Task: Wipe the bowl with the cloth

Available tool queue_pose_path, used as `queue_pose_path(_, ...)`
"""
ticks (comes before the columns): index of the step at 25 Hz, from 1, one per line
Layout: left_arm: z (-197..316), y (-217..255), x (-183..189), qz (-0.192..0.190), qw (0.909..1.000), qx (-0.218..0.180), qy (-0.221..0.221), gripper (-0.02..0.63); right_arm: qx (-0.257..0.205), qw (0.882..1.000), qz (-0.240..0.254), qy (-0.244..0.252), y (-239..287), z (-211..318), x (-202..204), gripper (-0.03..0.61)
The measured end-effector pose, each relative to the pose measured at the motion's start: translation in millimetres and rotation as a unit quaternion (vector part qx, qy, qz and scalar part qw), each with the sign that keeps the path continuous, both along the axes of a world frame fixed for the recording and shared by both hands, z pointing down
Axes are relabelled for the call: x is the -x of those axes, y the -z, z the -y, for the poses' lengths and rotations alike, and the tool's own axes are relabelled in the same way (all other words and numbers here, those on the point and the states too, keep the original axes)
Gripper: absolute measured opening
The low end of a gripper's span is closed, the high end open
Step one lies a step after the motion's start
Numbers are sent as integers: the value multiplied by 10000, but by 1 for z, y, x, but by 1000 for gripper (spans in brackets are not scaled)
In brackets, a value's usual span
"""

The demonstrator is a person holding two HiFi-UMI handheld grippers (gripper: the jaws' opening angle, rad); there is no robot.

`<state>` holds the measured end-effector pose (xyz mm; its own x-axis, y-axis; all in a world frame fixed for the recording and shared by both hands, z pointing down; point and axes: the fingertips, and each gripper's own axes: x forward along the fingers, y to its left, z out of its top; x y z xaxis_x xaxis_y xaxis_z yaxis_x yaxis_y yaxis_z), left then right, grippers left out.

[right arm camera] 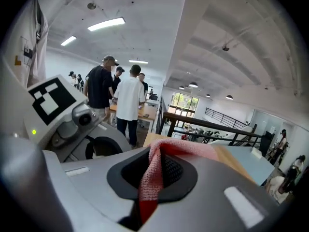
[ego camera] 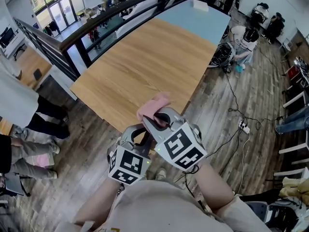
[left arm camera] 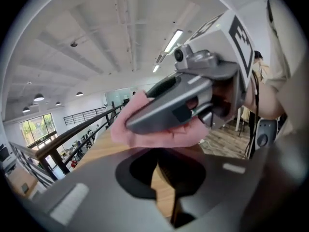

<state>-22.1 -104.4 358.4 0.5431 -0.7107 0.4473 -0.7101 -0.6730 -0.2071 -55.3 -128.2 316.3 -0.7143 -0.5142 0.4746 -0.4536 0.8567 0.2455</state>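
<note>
Over the near edge of the table (ego camera: 145, 57), close to the person's chest, both grippers are held side by side and nearly touching. The right gripper (ego camera: 152, 116) is clamped on the cloth (ego camera: 155, 104). A pink bunch of it sticks out past the tips toward the table. The right gripper view shows the cloth (right arm camera: 150, 178) pinched upright between the right gripper's (right arm camera: 154, 174) jaws, with a fold lying over the top of the right jaw. The cloth hangs in the air, clear of the wood.

The left gripper (ego camera: 138, 134) sits lower and to the left, its tips tucked under the right one. In the left gripper view the left gripper's (left arm camera: 163, 175) jaws are closed to a thin slit with nothing between them, and only the table (left arm camera: 101, 146) shows through the gap. The right gripper (left arm camera: 178, 103) crosses just above them, with the cloth (left arm camera: 161, 133) bunched under it.

The table is bare wood, with a pale blue part (ego camera: 203, 21) at its far end. A dark rail (ego camera: 120, 11) runs behind it. A cable and power strip (ego camera: 245, 127) lie on the plank floor (ego camera: 241, 91) to the right. In the right gripper view two people (right arm camera: 116, 98) stand with their backs turned, beyond the left gripper (right arm camera: 72, 122).
</note>
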Motion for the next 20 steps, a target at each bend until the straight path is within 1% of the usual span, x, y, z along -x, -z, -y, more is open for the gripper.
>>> queue_pose_path(2,-2,3,1,89,9999,-94,-29,12,16,9997,-198,116,-7,-4,3,14)
queue_pose_path(4,-5,3,2,216,9996,-183,-48,12,45,9995,-274,151,-11,-6,2,14)
queue_pose_path(7,-6,4,3,215,9995,-194,-79,12,-46,9986,-515,127,-13,-5,-2,14)
queue_pose_path(10,-4,7,6,116,9997,-193,-46,12,-119,9972,-727,117,-16,-1,-7,15)
queue_pose_path(15,-1,5,12,-86,9999,-70,74,12,-102,9970,-758,-143,-20,8,-29,14)
queue_pose_path(20,3,8,28,-519,9980,-34,364,12,-25,9959,-797,-419,-28,15,-51,15)
